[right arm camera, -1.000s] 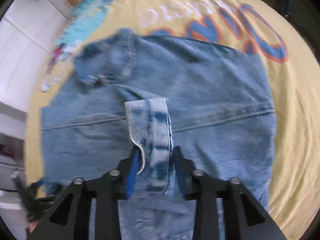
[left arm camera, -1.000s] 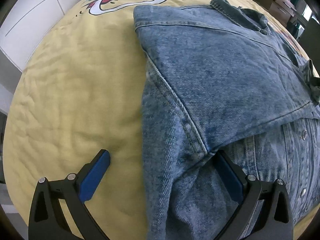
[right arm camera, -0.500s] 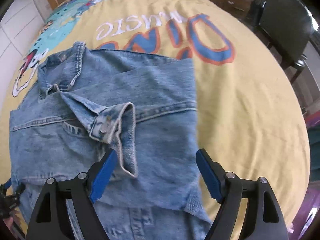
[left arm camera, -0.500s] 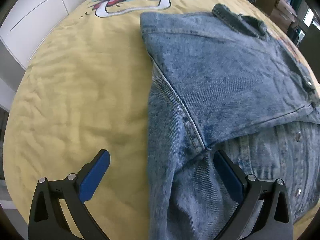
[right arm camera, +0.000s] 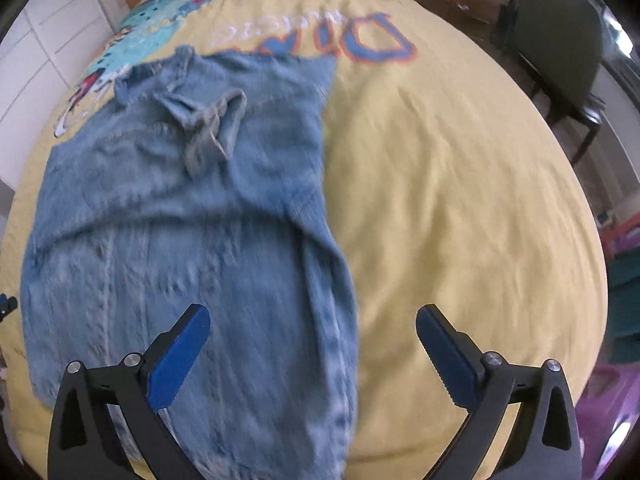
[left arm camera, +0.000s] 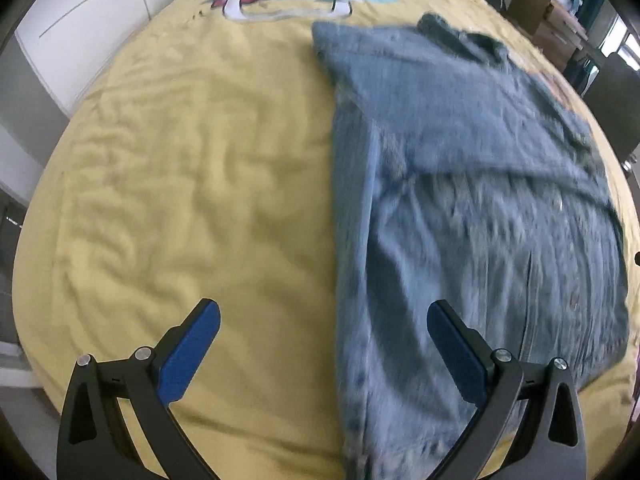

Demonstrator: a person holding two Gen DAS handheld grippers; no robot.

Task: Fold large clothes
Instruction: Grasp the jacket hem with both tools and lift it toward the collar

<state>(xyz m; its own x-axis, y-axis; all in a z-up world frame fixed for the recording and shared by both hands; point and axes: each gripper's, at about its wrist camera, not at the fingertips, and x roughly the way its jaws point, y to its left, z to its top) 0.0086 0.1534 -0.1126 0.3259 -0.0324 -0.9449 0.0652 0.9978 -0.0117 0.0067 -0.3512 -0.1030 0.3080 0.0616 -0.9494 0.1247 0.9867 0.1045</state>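
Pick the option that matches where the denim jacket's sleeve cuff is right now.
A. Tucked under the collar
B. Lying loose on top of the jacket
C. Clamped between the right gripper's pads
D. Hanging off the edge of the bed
B: the sleeve cuff rests on the denim jacket, well clear of the open right gripper, whose jaws have just been opening and hold nothing.

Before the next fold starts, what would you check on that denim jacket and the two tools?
1. Right gripper empty: ok, its jaws have just been opening, nothing between them.
2. Left gripper empty: ok, jaws wide apart.
3. Both sleeves folded in over the denim jacket: ok.
4. Cuff lying flat: not ok, it looks bunched.
5. Jacket fully on the yellow bedspread: ok.
6. Hem edge straight: cannot tell, blurred.
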